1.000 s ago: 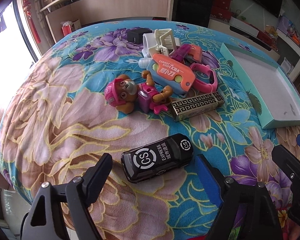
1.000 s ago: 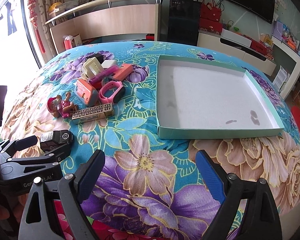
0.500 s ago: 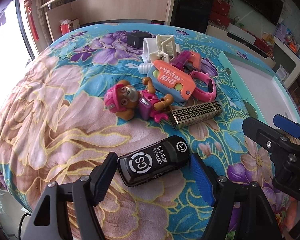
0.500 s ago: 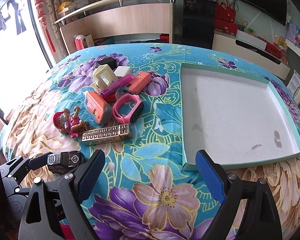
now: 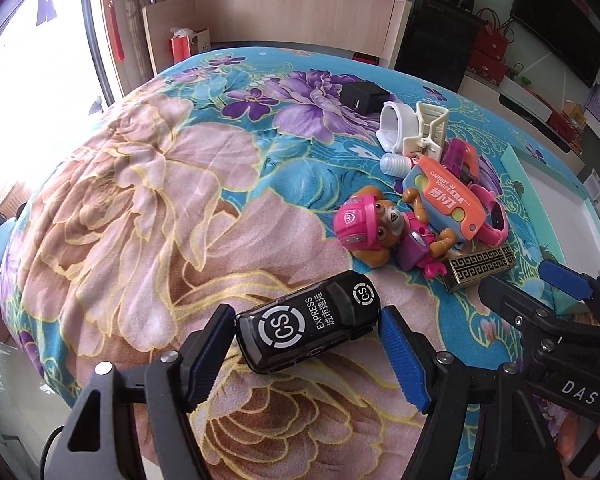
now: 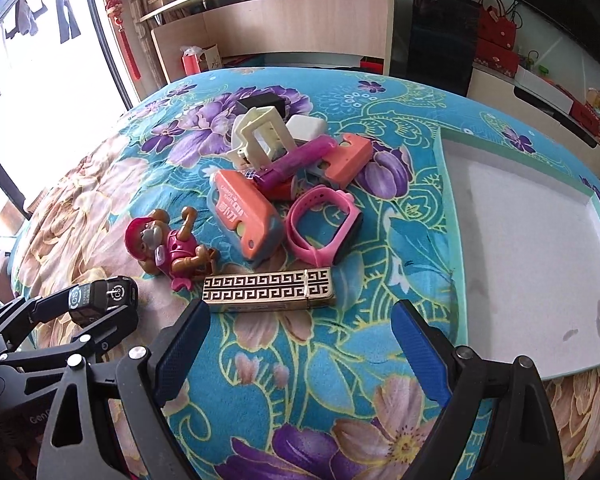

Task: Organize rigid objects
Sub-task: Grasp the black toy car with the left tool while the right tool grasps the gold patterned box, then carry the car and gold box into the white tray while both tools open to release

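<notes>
Bedspread point(image 5: 132, 208) — bare leftward, tray point(image 6: 448, 208) rightward

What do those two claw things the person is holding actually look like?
Both are black frames of angular struts joined by silver screws. The left gripper and the right gripper each end in two fingers faced with ribbed blue pads. White lettering, "DAS", marks the right one's side. No cables or sleeves are visible.

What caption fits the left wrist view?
Left gripper straddles the black toy car on the floral blanket, pads not yet pressing it.
</notes>
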`<state>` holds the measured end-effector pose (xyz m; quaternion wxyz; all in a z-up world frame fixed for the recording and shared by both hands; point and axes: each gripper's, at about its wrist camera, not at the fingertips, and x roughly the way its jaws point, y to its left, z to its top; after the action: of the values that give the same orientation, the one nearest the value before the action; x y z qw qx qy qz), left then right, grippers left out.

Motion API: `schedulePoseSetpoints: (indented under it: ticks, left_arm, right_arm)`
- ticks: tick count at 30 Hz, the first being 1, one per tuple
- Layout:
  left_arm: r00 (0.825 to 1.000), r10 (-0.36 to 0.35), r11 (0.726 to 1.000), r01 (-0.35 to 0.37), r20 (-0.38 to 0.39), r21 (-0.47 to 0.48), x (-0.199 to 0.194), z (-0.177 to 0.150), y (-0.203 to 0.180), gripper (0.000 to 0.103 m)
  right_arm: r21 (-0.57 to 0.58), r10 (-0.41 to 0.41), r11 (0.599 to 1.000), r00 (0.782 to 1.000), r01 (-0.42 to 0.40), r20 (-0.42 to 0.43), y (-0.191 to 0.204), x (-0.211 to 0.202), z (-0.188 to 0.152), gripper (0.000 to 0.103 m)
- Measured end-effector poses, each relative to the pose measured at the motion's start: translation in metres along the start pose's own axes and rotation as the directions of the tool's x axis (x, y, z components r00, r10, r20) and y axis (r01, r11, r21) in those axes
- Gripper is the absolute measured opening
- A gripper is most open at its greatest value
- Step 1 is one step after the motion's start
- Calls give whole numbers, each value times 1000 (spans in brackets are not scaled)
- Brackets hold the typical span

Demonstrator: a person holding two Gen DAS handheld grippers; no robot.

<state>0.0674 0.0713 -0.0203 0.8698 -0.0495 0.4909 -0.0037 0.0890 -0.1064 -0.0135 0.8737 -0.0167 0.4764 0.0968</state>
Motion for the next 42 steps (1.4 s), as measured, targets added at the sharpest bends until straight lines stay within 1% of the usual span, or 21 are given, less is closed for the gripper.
schedulePoseSetpoints:
  ticks: [4,8,14,15,18,24,29,34,36,39,42]
  left_arm:
    - [1000,5,1000,-5,8,-18,0,2,9,77]
    - [1000,1,1000,-1,8,-31,0,3,13,76]
    - [1000,-1,999,1,-1,-32,2,2,14,77]
    - [1000,0,1000,0,-2,-31,3,2,13,77]
    - [1000,2,1000,-3,-4,-31,4,2,13,77]
    - [1000,9,999,-9,-11,-36,4,3,14,76]
    - [1000,19,999,-19,13,-35,-6,10,15,76]
    - [998,32,999,-31,59,-11,-24,27,8,76]
    - [996,31,999,-32,82,10,-31,37,1,76]
    - [994,22,998,-28,107,53,-38,52,-16,76]
    - [993,-7,996,-3,114,89,-39,64,-37,76]
  right_arm:
    - [-34,-3,999,1000,2,-24,10,13,2,92]
    - [-40,-5,999,999,3,-45,13,24,3,92]
    - [-37,-4,999,999,3,-46,11,28,5,92]
    - [-36,-2,999,999,0,-45,11,29,6,91]
    - [-40,0,999,999,-2,-37,12,27,6,83]
    - [-25,19,1000,999,-19,-27,9,22,5,82]
    - [-2,31,1000,999,-31,25,0,1,9,82]
    - [62,30,997,994,-37,109,-19,-30,24,82]
    - [94,9,995,990,-22,141,-32,-42,33,82]
    - [146,-48,989,984,22,174,-57,-52,47,82]
    - [224,-110,972,976,66,189,-88,-58,54,82]
